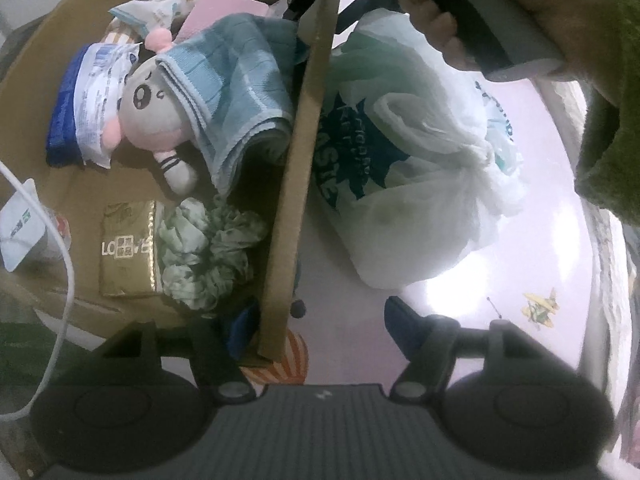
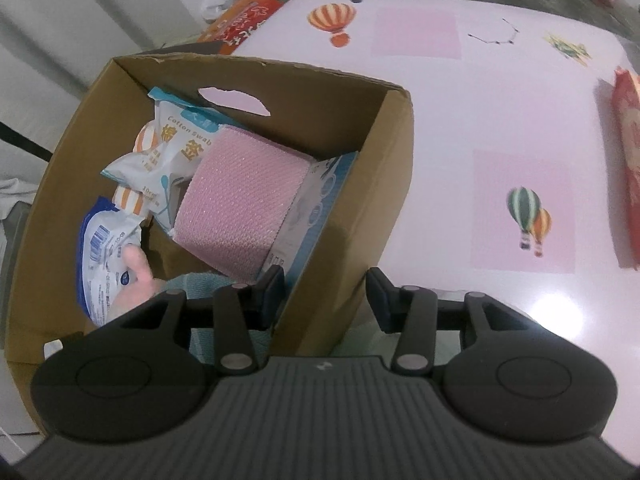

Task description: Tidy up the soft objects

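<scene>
A cardboard box holds a plush doll, a blue-green towel, a green scrunchie-like cloth, a gold packet and a blue-white pack. A tied white plastic bag lies on the table just outside the box's right wall. My left gripper is open, its fingers straddling that wall. My right gripper is open, straddling the box wall; inside are a pink sponge cloth and a cotton swab pack.
The table has a pink cover with balloon prints. A red packet lies at its right edge. A white cable runs at the left of the box. Bags and clutter lie on the floor beyond the table.
</scene>
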A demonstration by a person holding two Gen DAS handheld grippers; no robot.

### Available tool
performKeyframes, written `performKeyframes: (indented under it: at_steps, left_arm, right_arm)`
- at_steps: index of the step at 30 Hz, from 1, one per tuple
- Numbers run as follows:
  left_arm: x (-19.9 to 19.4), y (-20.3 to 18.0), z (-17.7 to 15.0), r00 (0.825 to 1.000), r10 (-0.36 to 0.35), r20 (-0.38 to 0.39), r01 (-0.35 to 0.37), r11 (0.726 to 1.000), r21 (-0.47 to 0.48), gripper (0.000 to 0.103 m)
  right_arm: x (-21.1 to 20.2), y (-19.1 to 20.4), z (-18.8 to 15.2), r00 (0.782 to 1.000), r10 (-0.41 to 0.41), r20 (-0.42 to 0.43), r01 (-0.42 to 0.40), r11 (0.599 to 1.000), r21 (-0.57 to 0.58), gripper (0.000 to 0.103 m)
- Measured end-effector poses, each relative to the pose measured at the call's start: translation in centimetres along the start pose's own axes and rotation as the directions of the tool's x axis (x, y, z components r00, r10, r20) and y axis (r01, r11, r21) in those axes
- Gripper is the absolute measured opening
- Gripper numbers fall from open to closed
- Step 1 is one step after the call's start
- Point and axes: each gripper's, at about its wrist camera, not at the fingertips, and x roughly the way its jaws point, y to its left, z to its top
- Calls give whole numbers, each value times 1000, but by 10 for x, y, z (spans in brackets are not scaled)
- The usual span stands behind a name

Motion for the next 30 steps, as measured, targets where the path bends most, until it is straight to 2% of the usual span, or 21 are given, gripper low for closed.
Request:
performKeyframes:
  at_steps: [4, 6, 10, 11, 14, 17, 20, 23, 27, 30]
  left_arm:
    - [-3, 6, -3, 1000, -6, 15, 5, 1000, 25, 69]
    - [-8, 11, -6, 999, -2, 32, 1, 1000, 30, 69]
    - [-27, 19, -15, 996, 3, 87, -6, 1000, 27, 70]
    - [-33, 23, -16, 994, 8, 105, -10, 1000, 23, 70]
    - [-49, 40, -17, 987, 38, 154, -39, 999, 1, 71]
    - [-62, 61, -14, 973, 107, 204, -103, 994, -31, 71]
    - [-69, 88, -5, 950, 192, 245, -176, 981, -86, 71]
    - [-67, 114, 6, 933, 259, 251, -230, 963, -142, 69]
    - [-55, 138, 19, 922, 304, 241, -261, 946, -194, 64]
    - [-46, 152, 23, 920, 319, 227, -278, 941, -193, 62]
  right_arm:
    - [-6, -3, -3, 1000, 2, 4, -2, 1000, 26, 45]
    - [-9, -3, -4, 1000, 18, 14, -19, 999, 42, 48]
    - [-31, -8, -9, 997, 49, 62, -53, 997, 62, 67]
    - [-40, -9, -11, 995, 48, 83, -53, 996, 66, 68]
    - [-68, -11, -17, 987, 67, 148, -79, 994, 79, 68]
    - [-90, -2, -23, 974, 115, 196, -133, 988, 82, 68]
    - [-107, 19, -24, 956, 185, 230, -203, 977, 60, 68]
    - [-103, 50, -18, 938, 273, 213, -287, 957, 34, 68]
    - [-71, 103, -8, 937, 319, 140, -320, 947, -19, 68]
    - [-36, 137, 2, 942, 319, 102, -315, 948, -48, 61]
